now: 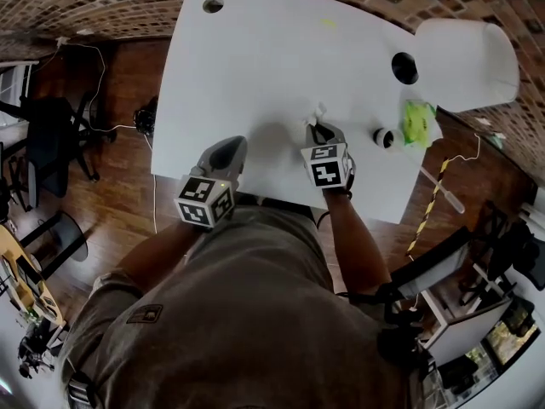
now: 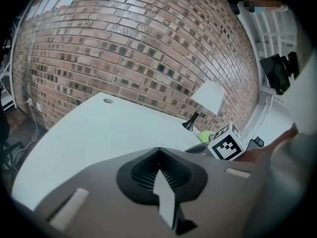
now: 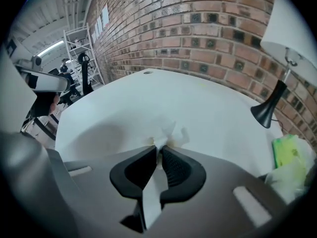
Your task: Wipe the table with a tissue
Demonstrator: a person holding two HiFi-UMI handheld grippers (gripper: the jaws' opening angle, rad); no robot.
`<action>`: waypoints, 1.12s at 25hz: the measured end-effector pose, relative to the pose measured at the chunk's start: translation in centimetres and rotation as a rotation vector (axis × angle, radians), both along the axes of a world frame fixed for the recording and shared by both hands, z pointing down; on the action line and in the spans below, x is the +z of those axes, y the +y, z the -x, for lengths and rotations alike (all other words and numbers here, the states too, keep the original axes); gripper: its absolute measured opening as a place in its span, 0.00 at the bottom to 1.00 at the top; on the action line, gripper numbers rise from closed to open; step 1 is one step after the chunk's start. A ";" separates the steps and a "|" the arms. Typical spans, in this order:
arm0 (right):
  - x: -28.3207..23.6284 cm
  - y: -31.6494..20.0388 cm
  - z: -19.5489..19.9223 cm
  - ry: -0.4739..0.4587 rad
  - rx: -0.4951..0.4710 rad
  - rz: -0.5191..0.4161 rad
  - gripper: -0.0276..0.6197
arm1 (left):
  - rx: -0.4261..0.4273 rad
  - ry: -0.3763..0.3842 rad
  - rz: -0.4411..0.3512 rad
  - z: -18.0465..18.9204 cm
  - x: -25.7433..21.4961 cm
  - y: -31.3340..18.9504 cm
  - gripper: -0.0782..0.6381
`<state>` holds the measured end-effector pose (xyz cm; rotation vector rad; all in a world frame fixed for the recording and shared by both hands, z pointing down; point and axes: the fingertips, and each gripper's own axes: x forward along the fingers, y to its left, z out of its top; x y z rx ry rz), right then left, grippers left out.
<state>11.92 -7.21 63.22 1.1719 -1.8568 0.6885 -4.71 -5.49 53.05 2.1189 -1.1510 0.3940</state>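
Note:
A crumpled white tissue (image 3: 169, 133) lies against the white table (image 3: 198, 103), and my right gripper (image 3: 160, 148) is shut on it, pointing steeply down. From the head view the tissue (image 1: 318, 112) pokes out just beyond the right gripper (image 1: 318, 127), near the table's (image 1: 255, 66) front edge and right of its middle. My left gripper (image 1: 230, 146) hovers over the front edge further left. Its jaws are shut with nothing between them. In the left gripper view the left gripper (image 2: 158, 151) faces across the bare tabletop (image 2: 99, 128).
A lamp with a white shade (image 1: 467, 61) and dark base (image 1: 404, 67) stands at the table's right end. A green tissue pack (image 1: 419, 122) and a small black-and-white object (image 1: 385, 137) lie beside it. A cable hole (image 1: 213, 5) is at the far left corner. A brick wall (image 2: 138, 48) stands behind the table.

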 end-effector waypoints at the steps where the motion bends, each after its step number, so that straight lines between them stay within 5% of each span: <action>1: 0.0 0.2 -0.8 0.007 0.019 0.001 0.12 | 0.006 0.000 0.001 -0.2 0.1 0.0 0.11; 10: 0.1 -0.2 -2.2 0.038 0.065 -0.009 0.12 | -0.004 0.001 0.000 0.0 0.1 0.0 0.11; 22: 0.1 1.0 10.4 -0.040 -0.204 -0.015 0.12 | -0.065 -0.022 0.004 3.8 -0.2 0.5 0.11; 28: 0.1 1.1 10.2 -0.045 -0.194 -0.013 0.12 | -0.036 -0.022 -0.005 3.3 -0.6 0.5 0.11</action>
